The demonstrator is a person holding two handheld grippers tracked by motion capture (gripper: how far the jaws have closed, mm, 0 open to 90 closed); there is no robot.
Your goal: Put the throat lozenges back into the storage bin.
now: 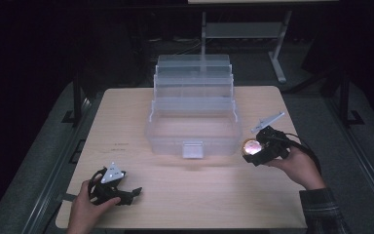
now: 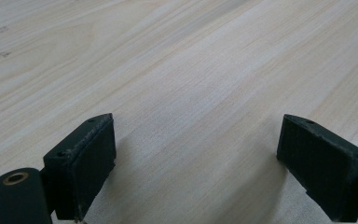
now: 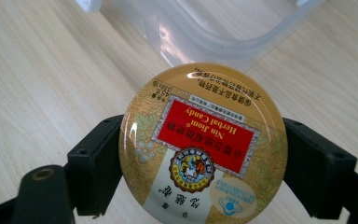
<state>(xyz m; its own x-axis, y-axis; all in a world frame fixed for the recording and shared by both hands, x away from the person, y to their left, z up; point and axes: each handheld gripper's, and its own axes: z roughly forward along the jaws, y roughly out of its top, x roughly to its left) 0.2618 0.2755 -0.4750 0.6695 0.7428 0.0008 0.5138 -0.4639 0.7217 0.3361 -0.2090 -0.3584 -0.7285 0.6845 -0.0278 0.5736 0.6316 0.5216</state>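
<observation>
One round candy tin (image 3: pixel 203 144) sat pinched in the right gripper (image 1: pixel 259 148) jaws, just beside the clear box (image 1: pixel 193 127); left gripper (image 2: pixel 196 163) jaws spread.

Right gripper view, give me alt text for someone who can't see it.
A round gold candy tin with a red label reading Herbal Candy, seen upside down, is clamped between the right gripper's two black jaws. Behind it lies a pale wooden table and the curved edge of a clear plastic box.

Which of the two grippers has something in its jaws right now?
The right gripper, beside the clear plastic box: its jaws clamp a round gold herbal candy tin. The left gripper sits open over bare table.
</observation>
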